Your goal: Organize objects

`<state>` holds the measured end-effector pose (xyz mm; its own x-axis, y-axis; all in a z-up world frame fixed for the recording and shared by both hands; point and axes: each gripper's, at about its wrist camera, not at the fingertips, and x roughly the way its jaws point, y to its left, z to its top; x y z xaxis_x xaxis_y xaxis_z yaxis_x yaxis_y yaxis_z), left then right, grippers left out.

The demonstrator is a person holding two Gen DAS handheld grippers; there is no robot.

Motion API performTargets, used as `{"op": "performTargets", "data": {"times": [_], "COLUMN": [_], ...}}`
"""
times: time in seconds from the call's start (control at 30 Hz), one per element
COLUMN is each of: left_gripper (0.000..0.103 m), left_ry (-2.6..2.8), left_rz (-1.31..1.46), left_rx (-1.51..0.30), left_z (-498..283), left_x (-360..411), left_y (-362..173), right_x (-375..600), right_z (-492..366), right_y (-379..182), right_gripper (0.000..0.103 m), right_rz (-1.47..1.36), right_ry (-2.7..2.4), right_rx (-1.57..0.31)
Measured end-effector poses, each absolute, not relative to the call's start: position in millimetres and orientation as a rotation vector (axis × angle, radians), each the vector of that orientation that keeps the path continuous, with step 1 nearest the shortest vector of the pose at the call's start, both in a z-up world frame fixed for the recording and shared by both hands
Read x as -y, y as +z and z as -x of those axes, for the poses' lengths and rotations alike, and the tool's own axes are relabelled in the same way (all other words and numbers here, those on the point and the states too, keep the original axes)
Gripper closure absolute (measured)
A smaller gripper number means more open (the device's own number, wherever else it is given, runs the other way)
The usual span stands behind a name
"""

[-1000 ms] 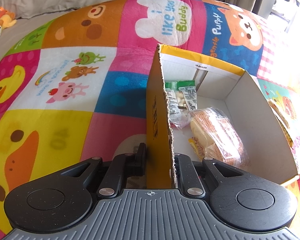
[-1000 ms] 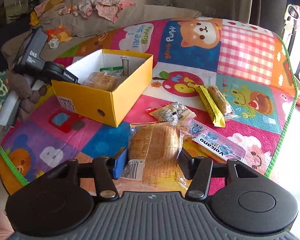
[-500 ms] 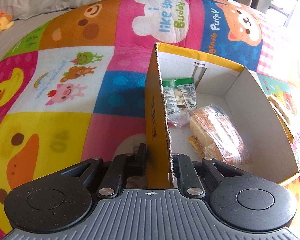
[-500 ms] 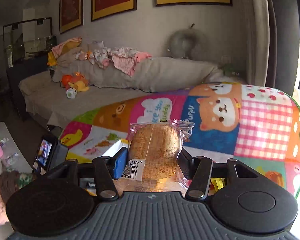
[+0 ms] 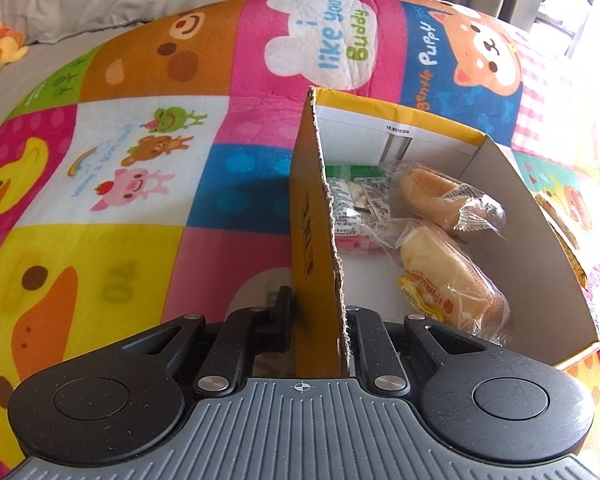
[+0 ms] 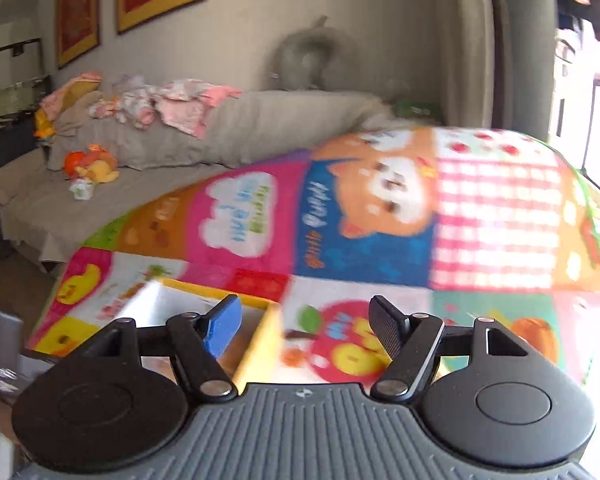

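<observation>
Box filling up, right hand free for the next snack

Left wrist view: the left hand-held gripper [image 5: 318, 322] clamps the wall of the yellow box [image 5: 314, 240] on the play mat [image 5: 140, 152]; two wrapped buns [image 5: 446, 280] and a green-topped packet [image 5: 356, 196] lie inside. Right wrist view: the right hand-held gripper [image 6: 305, 326] is spread wide with nothing in it, above the box rim; whether any snacks remain outside the box, I cannot tell.

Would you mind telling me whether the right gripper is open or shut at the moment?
Open. In the right wrist view, the right gripper has its fingers spread wide apart with nothing between them; only the blurred play mat shows through the gap.
</observation>
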<state>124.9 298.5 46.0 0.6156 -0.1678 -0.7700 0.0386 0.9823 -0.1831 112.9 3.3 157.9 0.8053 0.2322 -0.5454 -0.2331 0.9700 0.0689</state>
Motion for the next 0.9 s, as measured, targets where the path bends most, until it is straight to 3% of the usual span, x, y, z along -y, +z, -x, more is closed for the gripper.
{"op": "performTargets", "data": {"times": [0.33,0.43,0.53,0.9], "left_gripper": [0.088,0.088,0.088,0.088], "left_ry": [-0.118,-0.117,-0.117,-0.115], "left_rz": [0.158,0.158,0.159,0.166], "left_rx": [-0.900,-0.900,-0.899,-0.897], "left_z": [-124.5,-124.5,-124.5,-124.3], "left_x": [-298.6,-298.4,-298.5,-299.5], "left_y": [46.4,46.5,46.5,46.3], "right_x": [127.3,143.3,146.1,92.4], "right_z": [-103.5,-97.4,-93.3,-47.8], "right_y": [70.8,45.3,33.5,32.4], "right_gripper": [0.032,0.036,0.045,0.045], "right_rz": [-0.161,-0.188,-0.196,-0.097], "right_ry": [-0.006,-0.060,-0.062,0.162], "right_rx": [-0.805,-0.845,-0.863,-0.922]}}
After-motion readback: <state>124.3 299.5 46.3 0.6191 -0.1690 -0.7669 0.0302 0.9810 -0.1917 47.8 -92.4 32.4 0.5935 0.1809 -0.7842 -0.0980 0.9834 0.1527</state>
